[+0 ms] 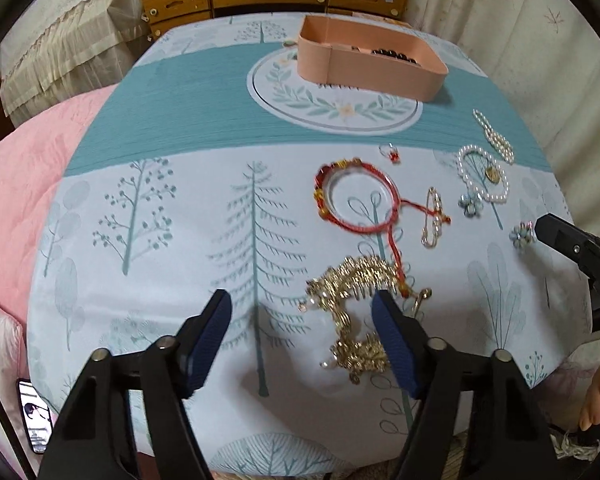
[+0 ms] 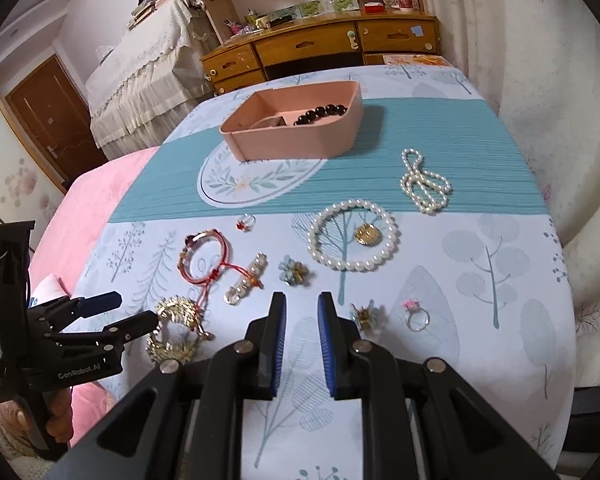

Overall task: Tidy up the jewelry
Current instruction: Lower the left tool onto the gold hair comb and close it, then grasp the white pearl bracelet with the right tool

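Note:
A pink box (image 1: 364,68) (image 2: 300,136) stands at the far side of the table with dark beads (image 2: 320,114) inside. A gold chain necklace (image 1: 352,304) (image 2: 176,328) lies near the front. My left gripper (image 1: 302,304) (image 2: 134,310) is open just above the table, its right finger over the gold necklace. My right gripper (image 2: 302,300) is open with a narrow gap, empty, above bare cloth; its tip shows in the left wrist view (image 1: 556,232). A red string bracelet (image 1: 356,196) (image 2: 204,256), a pearl bracelet (image 2: 352,236) and a pearl necklace (image 2: 424,184) lie between.
Flower brooches (image 2: 294,270) (image 2: 366,314), a pearl hairpin (image 2: 246,278), a small ring (image 2: 246,222) and a pink-stone ring (image 2: 416,316) lie on the tree-patterned tablecloth (image 1: 180,240). A pink bed (image 1: 20,184) is at the left, wooden drawers (image 2: 320,48) behind.

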{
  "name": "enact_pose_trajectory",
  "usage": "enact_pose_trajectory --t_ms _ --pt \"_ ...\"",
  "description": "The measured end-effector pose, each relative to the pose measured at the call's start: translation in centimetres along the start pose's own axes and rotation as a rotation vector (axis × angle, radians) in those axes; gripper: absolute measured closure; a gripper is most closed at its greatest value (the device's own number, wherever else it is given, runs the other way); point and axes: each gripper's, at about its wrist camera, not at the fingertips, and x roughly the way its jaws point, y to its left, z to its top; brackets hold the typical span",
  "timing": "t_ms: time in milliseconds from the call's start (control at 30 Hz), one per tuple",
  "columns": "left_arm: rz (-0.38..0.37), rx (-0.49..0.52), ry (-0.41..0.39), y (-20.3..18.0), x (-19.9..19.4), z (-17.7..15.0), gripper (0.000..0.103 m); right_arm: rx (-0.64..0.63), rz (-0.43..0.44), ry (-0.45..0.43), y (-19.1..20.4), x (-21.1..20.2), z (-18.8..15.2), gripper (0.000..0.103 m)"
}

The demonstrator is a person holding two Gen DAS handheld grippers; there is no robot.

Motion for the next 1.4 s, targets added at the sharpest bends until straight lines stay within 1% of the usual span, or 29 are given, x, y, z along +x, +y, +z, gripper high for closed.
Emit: enact_pose_trajectory --t_ms 33,67,100,167,267,333,367,467,533,567,667,733,900,1133,1400 --pt "-0.003 -0.001 0.008 0.0 0.1 -0.1 0.045 0.004 0.000 0.000 -0.2 0.0 0.0 0.087" --pt "-0.011 -0.002 0.023 -0.1 0.3 -0.2 0.053 0.008 -0.003 -0.003 -0.4 -0.1 -0.1 0.087" --pt "-0.019 -0.006 0.035 -0.1 0.6 -0.3 0.058 0.012 -0.008 -0.009 -0.6 -0.1 -0.1 0.087" --pt "-0.029 -0.009 0.049 -0.2 0.9 -0.5 0.060 0.016 -0.016 -0.018 -0.9 -0.3 -0.1 0.087" --pt "-0.022 0.001 0.049 -0.5 1.0 -0.6 0.061 0.021 -0.012 -0.016 -1.2 -0.2 -0.2 0.087" --pt "-0.020 0.010 0.048 -0.7 0.9 -0.6 0.066 0.022 -0.008 -0.009 -1.2 0.0 -0.3 0.087" --pt "-0.017 0.015 0.053 -0.9 1.0 -0.6 0.072 0.021 -0.006 -0.007 -1.2 0.1 -0.3 0.087" --pt "-0.015 0.017 0.051 -1.0 1.0 -0.7 0.076 0.023 -0.004 -0.003 -1.3 0.2 -0.3 0.087" --pt "-0.019 0.013 0.050 -1.0 1.0 -0.6 0.084 0.022 -0.006 -0.005 -1.3 0.2 -0.4 0.087" --pt "-0.021 0.012 0.049 -1.0 1.0 -0.6 0.091 0.022 -0.006 -0.005 -1.3 0.3 -0.4 0.087" --pt "-0.034 0.006 0.046 -0.9 1.1 -0.4 0.095 0.028 -0.002 0.000 -1.5 0.5 -0.4 0.087" --pt "-0.050 -0.006 0.038 -0.8 1.1 -0.3 0.095 0.030 0.000 0.004 -1.7 0.7 -0.4 0.087" --pt "-0.051 -0.008 0.014 -0.6 1.0 0.1 0.095 0.020 -0.008 0.005 -1.8 1.2 0.2 0.087" --pt "-0.059 -0.011 -0.016 -0.5 0.7 0.7 0.095 -0.043 -0.037 0.006 -0.9 2.6 2.2 0.087" --pt "-0.068 -0.026 -0.034 0.2 0.6 1.3 0.095 -0.098 -0.031 0.058 0.1 5.2 4.2 0.087"
